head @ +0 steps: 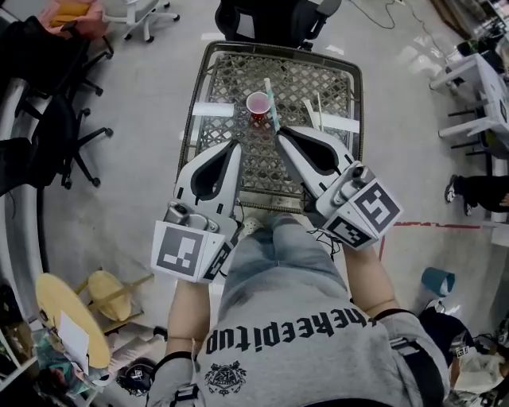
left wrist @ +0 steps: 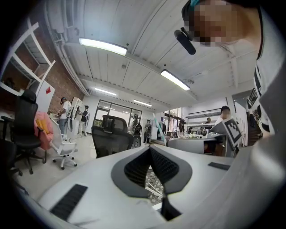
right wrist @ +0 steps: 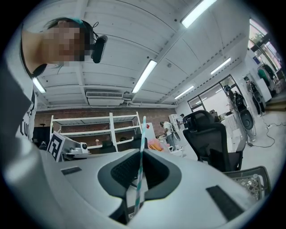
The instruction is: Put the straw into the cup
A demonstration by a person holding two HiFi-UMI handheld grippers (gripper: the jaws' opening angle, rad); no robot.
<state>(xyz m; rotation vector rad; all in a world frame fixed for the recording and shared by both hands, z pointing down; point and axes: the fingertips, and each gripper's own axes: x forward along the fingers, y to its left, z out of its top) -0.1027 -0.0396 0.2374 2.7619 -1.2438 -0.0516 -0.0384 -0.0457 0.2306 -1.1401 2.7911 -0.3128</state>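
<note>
Right gripper view: your right gripper (right wrist: 140,154) has its jaws pinched on a teal-and-white striped straw (right wrist: 142,134), which stands nearly upright between them and rises above the tips. In the left gripper view, your left gripper (left wrist: 150,148) has its jaws pressed together with nothing between them.

In the head view, a small red cup (head: 257,103) stands upright, mouth open, on a metal mesh table (head: 208,71). The held straw is just to the right of the cup, beside its rim and not inside it. The left gripper hangs near the table's front edge, a little short of the cup.

As a judgement, the pick-up is done and the placing is not. You have yet to bring the straw's lower end over the cup's mouth, lower it in and let go.

A few spare straws (head: 314,111) lie on the mesh to the right of the cup, and white strips (head: 211,110) lie at both sides of the table. The table stands on a grey floor, with a black office chair (head: 270,20) just beyond it and more chairs to the left. The gripper views show a workshop-like room with ceiling strip lights (right wrist: 145,76), white shelving (right wrist: 89,129) against a brick wall, and several people standing well away.
</note>
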